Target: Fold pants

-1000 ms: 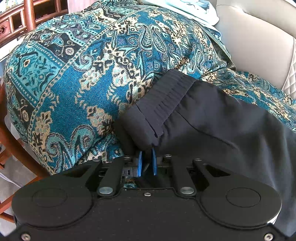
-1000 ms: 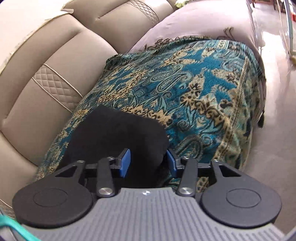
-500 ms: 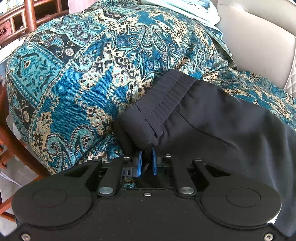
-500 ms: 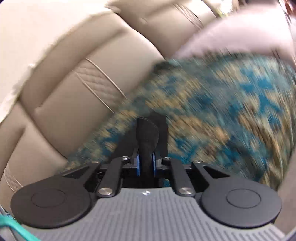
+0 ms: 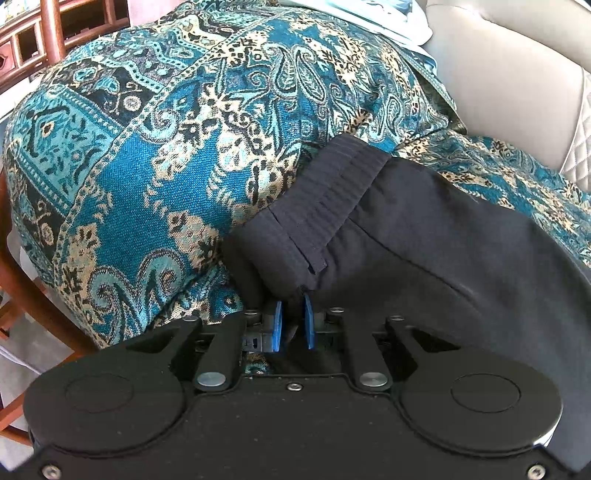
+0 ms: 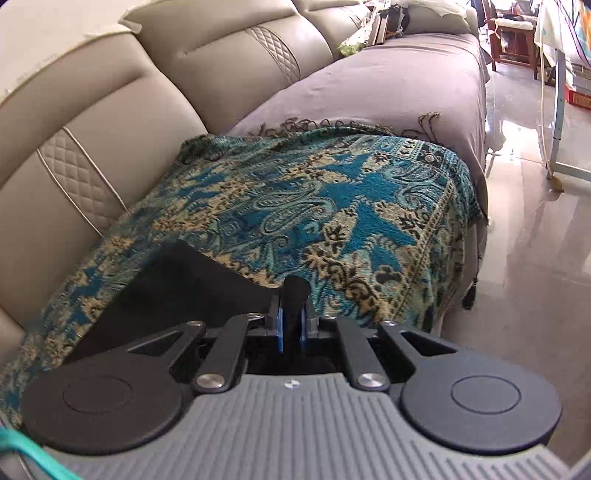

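Black pants (image 5: 424, 236) lie on a teal paisley throw (image 5: 155, 158) spread over the sofa seat. Their ribbed waistband (image 5: 332, 184) runs up and to the right from my left gripper (image 5: 293, 314), which is shut on the near corner of the waistband between its blue pads. In the right wrist view the leg end of the pants (image 6: 184, 280) lies on the same throw (image 6: 332, 206). My right gripper (image 6: 291, 310) is shut on a pinched fold of that black cloth, which sticks up between the pads and is lifted slightly.
Beige leather sofa backrests (image 6: 110, 110) rise behind the throw, and a mauve cover (image 6: 388, 85) spreads over the seat beyond it. The glossy floor (image 6: 535, 229) lies to the right. Wooden furniture (image 5: 26, 40) stands past the throw's left edge. Pale cloth (image 5: 369, 18) lies at the far end.
My right gripper closed from open onto the pants' leg end, then swung and lifted it a little, so more of the sofa shows. The left gripper kept its hold and stayed put.
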A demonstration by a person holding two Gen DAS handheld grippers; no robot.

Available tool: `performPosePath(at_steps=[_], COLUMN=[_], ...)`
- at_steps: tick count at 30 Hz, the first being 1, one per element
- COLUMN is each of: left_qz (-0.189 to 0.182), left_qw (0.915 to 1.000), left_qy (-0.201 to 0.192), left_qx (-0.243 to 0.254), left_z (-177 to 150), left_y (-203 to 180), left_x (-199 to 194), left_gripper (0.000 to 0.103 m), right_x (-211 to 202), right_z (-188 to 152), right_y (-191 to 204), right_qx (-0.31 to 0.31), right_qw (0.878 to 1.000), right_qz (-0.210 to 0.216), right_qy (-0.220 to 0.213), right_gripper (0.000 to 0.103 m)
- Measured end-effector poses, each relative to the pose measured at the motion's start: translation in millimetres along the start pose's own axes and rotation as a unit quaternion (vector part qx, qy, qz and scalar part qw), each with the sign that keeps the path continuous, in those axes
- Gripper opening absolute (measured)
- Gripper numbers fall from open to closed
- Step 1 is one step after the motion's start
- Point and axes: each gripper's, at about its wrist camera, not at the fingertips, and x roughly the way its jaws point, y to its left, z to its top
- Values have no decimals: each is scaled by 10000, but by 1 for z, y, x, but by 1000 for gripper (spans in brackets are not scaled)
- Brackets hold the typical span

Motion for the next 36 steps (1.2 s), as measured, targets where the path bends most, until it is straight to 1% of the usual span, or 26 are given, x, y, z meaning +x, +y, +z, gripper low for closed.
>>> performPosePath(at_steps=[1,2,3,4,5,6,7,8,11,12,14,16,18,20,22,23,24,26,28,29,30,31,32,34,35,36], left_qz=[-8,-14,-18,-27,-58,-134,-255,-362,-430,-449,-528,-674,-929,-1176,-1346,-1366,-1366,-1367,-1284,-1248,-1243,-1217,-1214,-1228,-1223,-1207], left_qw=[10000,10000,10000,10000,9999,9999,9996,9993,9985,9980,9962,9929,9884,9837,9787,9773,9768,9777,9807,9819,9820,9819,9817,9819,9821,9822], left_qy=[-5,-19,-39,-57,-60,-58,-72,-110,-338,-427,-643,-848,-964,-966,-958,-934,-870,-702,-510,-481,-558,-590,-597,-576,-580,-594], left_qx=[-1,15,44,70,81,72,30,-27,0,78,268,485,712,959,1217,1321,1399,1431,1383,1341,1305,1327,1344,1319,1307,1308], left_z=[0,-1,-2,-3,-4,-5,-6,-6,-9,-10,-13,-17,-22,-29,-40,-46,-52,-62,-67,-69,-73,-75,-76,-74,-75,-75], left_y=[0,0,0,0,0,1,2,4,3,1,-6,-15,-28,-42,-56,-62,-67,-73,-75,-73,-73,-73,-72,-71,-70,-71], left_x=[0,-1,-2,-4,-6,-9,-13,-17,-34,-40,-55,-69,-82,-91,-93,-93,-91,-85,-76,-71,-72,-73,-73,-68,-67,-67], left_gripper=[14,14,14,16,21,24,33,38,39,39,40,41,41,41,41,41,41,40,40,41,41,41,41,42,42,43], right_x=[0,1,2,4,5,5,-2,-7,-24,-26,-33,-39,-45,-57,-73,-81,-90,-106,-114,-116,-114,-110,-104,-94,-88,-82], right_z=[0,-1,-1,1,0,0,-1,-1,-2,-4,-11,-23,-41,-68,-103,-121,-141,-177,-204,-214,-223,-230,-235,-230,-225,-220], right_y=[2,4,6,5,5,6,5,4,15,25,48,81,119,159,199,216,233,261,281,291,300,309,316,324,329,333], right_qx=[-31,-65,-99,-144,-177,-180,-144,-86,-109,-234,-570,-1081,-1661,-2323,-2989,-3270,-3569,-4041,-4370,-4515,-4624,-4693,-4720,-4630,-4570,-4468], right_qw=[10000,9998,9990,9977,9965,9961,9966,9972,9975,9974,9956,9891,9754,9525,9198,9020,8809,8432,8119,7998,7923,7900,7924,8026,8106,8210], right_qz=[-52,-165,-426,-637,-798,-837,-764,-649,-280,-47,398,903,1432,1968,2541,2816,3099,3532,3841,3911,3918,3856,3746,3661,3561,3455], right_qy=[-31,-76,-117,-153,-168,-191,-261,-371,-646,-680,-628,-439,-233,-66,82,154,230,326,482,593,710,840,948,861,853,832], right_gripper=[15,30,42,45,53,55,57,59,60,60,62,63,63,63,63,63,63,63,63,59,56,50,46,41,32,28])
